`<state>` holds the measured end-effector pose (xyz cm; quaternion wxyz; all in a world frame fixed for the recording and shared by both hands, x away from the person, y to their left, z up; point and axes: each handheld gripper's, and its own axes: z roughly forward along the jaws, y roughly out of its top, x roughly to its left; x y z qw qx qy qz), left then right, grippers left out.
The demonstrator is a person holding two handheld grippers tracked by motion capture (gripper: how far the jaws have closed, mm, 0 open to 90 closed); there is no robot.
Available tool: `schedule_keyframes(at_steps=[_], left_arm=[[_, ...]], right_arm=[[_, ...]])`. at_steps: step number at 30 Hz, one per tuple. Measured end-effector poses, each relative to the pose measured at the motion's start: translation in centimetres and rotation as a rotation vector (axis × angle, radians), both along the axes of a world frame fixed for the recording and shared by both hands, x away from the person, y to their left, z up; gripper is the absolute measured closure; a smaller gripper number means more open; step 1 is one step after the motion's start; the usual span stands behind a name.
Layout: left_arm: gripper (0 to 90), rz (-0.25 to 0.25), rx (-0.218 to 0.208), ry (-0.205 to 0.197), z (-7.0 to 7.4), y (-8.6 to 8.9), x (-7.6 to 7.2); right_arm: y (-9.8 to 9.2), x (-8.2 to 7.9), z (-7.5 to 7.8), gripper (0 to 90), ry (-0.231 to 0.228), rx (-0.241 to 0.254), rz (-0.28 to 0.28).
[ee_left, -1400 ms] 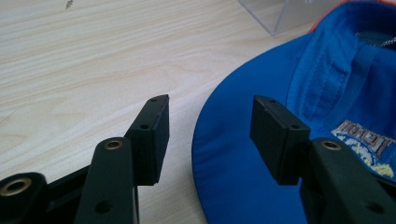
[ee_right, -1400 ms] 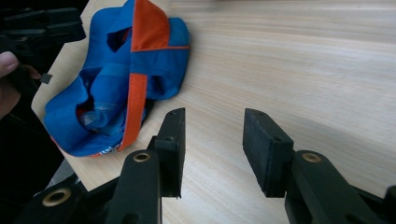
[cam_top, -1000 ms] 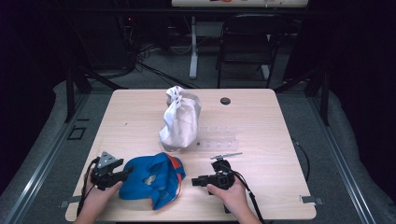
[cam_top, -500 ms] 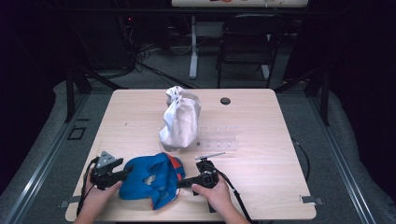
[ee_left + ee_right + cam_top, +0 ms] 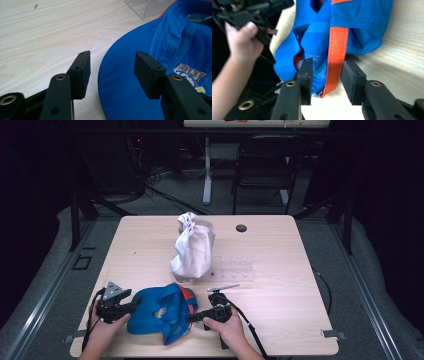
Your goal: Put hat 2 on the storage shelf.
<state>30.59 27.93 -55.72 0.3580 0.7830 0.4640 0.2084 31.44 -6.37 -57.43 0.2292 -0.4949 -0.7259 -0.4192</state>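
The right gripper, jaws just closing around the blue cap's orange strap at the cap's 3 o'clock edge, risked pinching only loose fabric, while the left gripper stood open astride the brim.

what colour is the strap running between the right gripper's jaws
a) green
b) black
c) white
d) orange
d: in the right gripper view an orange strap of the blue cap runs down between the two black jaws of the right gripper, over the edge of the wooden table.
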Motion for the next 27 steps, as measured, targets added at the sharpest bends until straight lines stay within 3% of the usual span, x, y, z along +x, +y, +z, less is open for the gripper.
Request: schedule_keyframes(at_steps=[3, 10, 19, 27], left_arm=[[48.0, 0.007, 0.0, -0.004, 0.0, 0.1, 0.0], [48.0, 0.014, -0.004, -0.005, 0.0, 0.2, 0.0], [48.0, 0.015, -0.007, -0.004, 0.0, 0.3, 0.1], [48.1, 0.021, -0.008, -0.003, 0.0, 0.4, 0.1]], right_arm=[[-0.1, 0.0, 0.2, 68.5, 0.005, 0.022, -0.023], [-0.4, 0.2, 0.5, 76.8, 0.021, 0.016, -0.057], [-0.7, 0.1, 0.9, 77.6, 0.047, 0.021, -0.072], [-1.5, 0.1, 2.6, 78.0, 0.047, -0.028, -0.067]])
